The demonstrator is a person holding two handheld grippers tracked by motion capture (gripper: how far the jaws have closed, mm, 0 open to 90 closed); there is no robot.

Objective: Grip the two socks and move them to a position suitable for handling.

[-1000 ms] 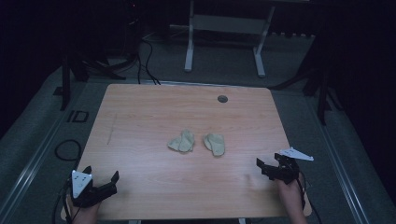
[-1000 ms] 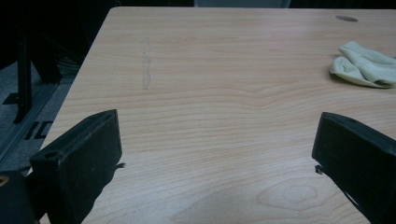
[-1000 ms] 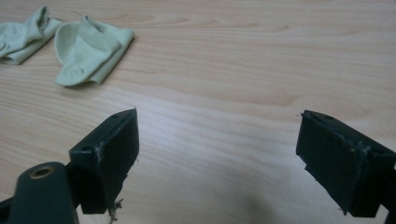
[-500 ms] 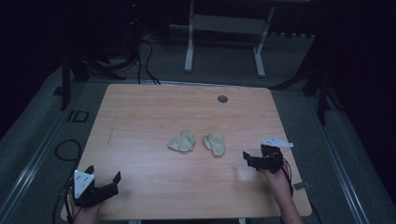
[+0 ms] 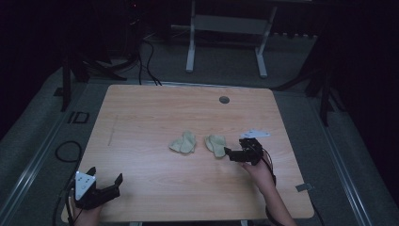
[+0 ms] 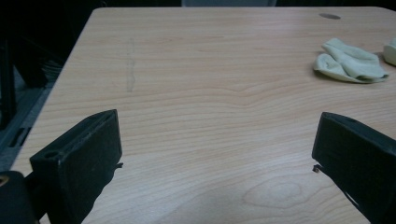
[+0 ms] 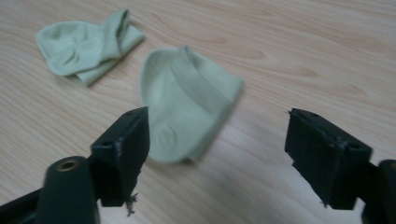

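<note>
two pale green socks lie near the middle of the worktop (image 5: 141, 122): the left sock (image 5: 183, 142) and, just beside it at 3 o'clock, the right sock (image 5: 216, 145). the right tool (image 5: 231, 154) sits at the right sock's 4 o'clock edge, its jaws apart and just closing a little, the sock's near end before the gap, not pinched. the left tool (image 5: 104, 175) rests at the worktop's 7 o'clock corner, jaws wide apart over bare wood.

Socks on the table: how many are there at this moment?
2. One sock lies crumpled near the table's middle; the other sock lies beside it, apart from it, just in front of the right gripper. Nothing seems hidden.
</note>
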